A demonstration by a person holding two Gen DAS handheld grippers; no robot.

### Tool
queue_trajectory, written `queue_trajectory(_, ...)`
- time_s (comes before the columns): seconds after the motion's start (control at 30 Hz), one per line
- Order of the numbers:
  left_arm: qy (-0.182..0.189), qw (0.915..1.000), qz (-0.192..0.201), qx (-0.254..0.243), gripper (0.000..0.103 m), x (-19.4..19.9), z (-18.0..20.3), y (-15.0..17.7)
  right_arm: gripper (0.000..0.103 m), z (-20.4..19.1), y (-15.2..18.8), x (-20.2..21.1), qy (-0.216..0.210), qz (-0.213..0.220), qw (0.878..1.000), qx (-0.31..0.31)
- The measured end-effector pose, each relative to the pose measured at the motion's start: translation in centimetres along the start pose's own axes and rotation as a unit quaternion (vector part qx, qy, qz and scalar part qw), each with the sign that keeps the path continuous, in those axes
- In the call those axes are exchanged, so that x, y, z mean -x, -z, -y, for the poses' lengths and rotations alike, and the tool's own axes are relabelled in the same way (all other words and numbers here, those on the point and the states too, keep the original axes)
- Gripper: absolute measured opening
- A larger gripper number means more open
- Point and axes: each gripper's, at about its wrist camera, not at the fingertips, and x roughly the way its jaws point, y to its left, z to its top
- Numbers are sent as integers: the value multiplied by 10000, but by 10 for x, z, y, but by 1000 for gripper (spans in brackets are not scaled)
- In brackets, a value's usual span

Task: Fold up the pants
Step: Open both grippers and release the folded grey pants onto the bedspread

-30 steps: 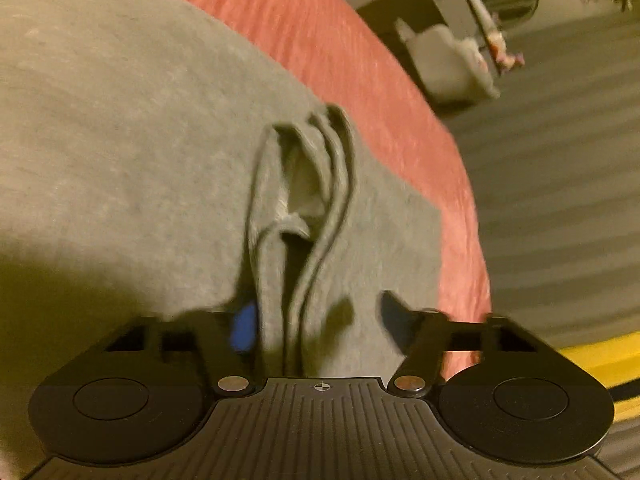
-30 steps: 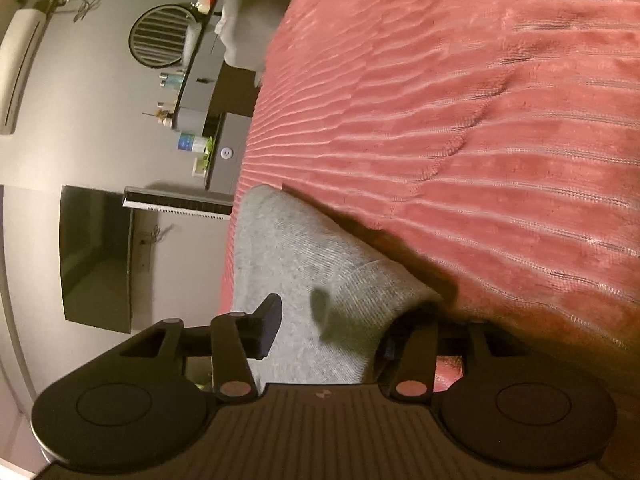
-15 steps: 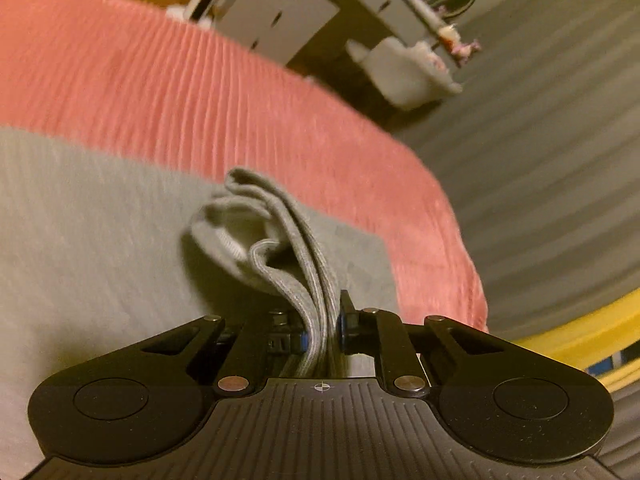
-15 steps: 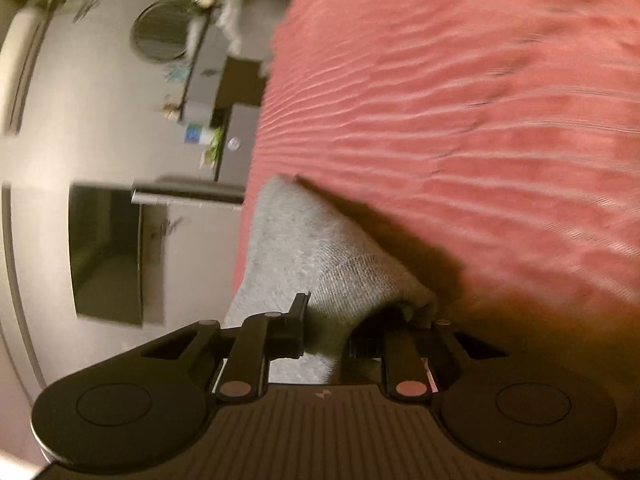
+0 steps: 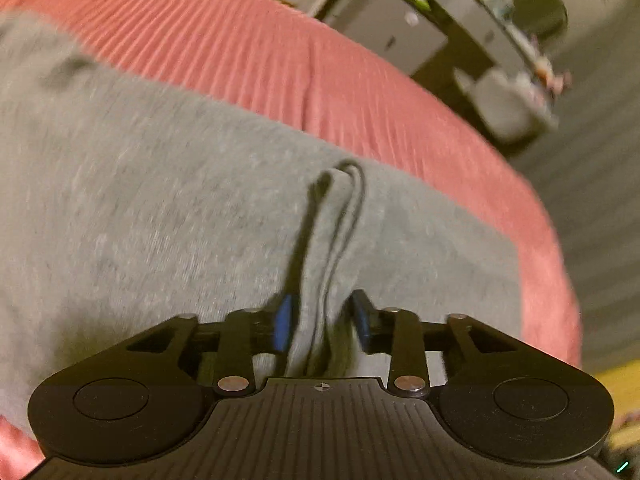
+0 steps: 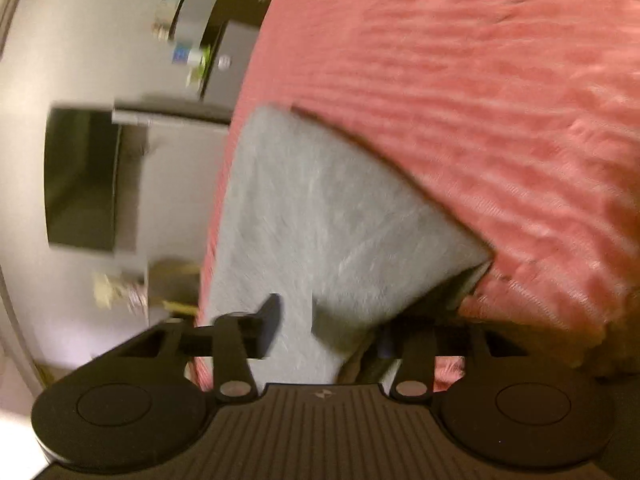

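Note:
Grey pants [image 5: 168, 208] lie spread on a red ribbed bedspread [image 5: 248, 48]. A pinched ridge of the grey cloth [image 5: 340, 216] runs from mid-frame down between the fingers of my left gripper [image 5: 322, 320]. Its jaws are opening, and a gap shows between the ridge and the right pad [image 5: 362, 316]. In the right wrist view, a layered corner of the pants [image 6: 328, 216] lies between the fingers of my right gripper [image 6: 326, 332]. Those jaws are opening too, and the pads stand off the cloth. The right finger sits in shadow under the cloth's edge.
The bed's edge [image 5: 552, 264] drops to a grey striped floor [image 5: 600, 184]. Beyond the bed stand a dark shelf unit with small items [image 5: 460, 12] and a white bundle [image 5: 508, 104]. In the right wrist view, a dark screen [image 6: 80, 176] hangs at the left.
Half a second ago both grippers were shut on folds of grey cloth; now both stand apart with the cloth loose between them. The left view has swung across the pants, and the ridge lies lower.

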Motion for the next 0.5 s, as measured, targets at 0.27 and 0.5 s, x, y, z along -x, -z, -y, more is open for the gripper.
queue_trajectory(0.27, 611, 9936, 26, 948, 69, -32, -3, -30, 57, -5, 5, 0, 137, 339, 9992, 148)
queue_trajectory(0.5, 1247, 9873, 919, -357, 21, -8, 11, -28, 13, -7, 4, 9, -80, 701, 9970, 306)
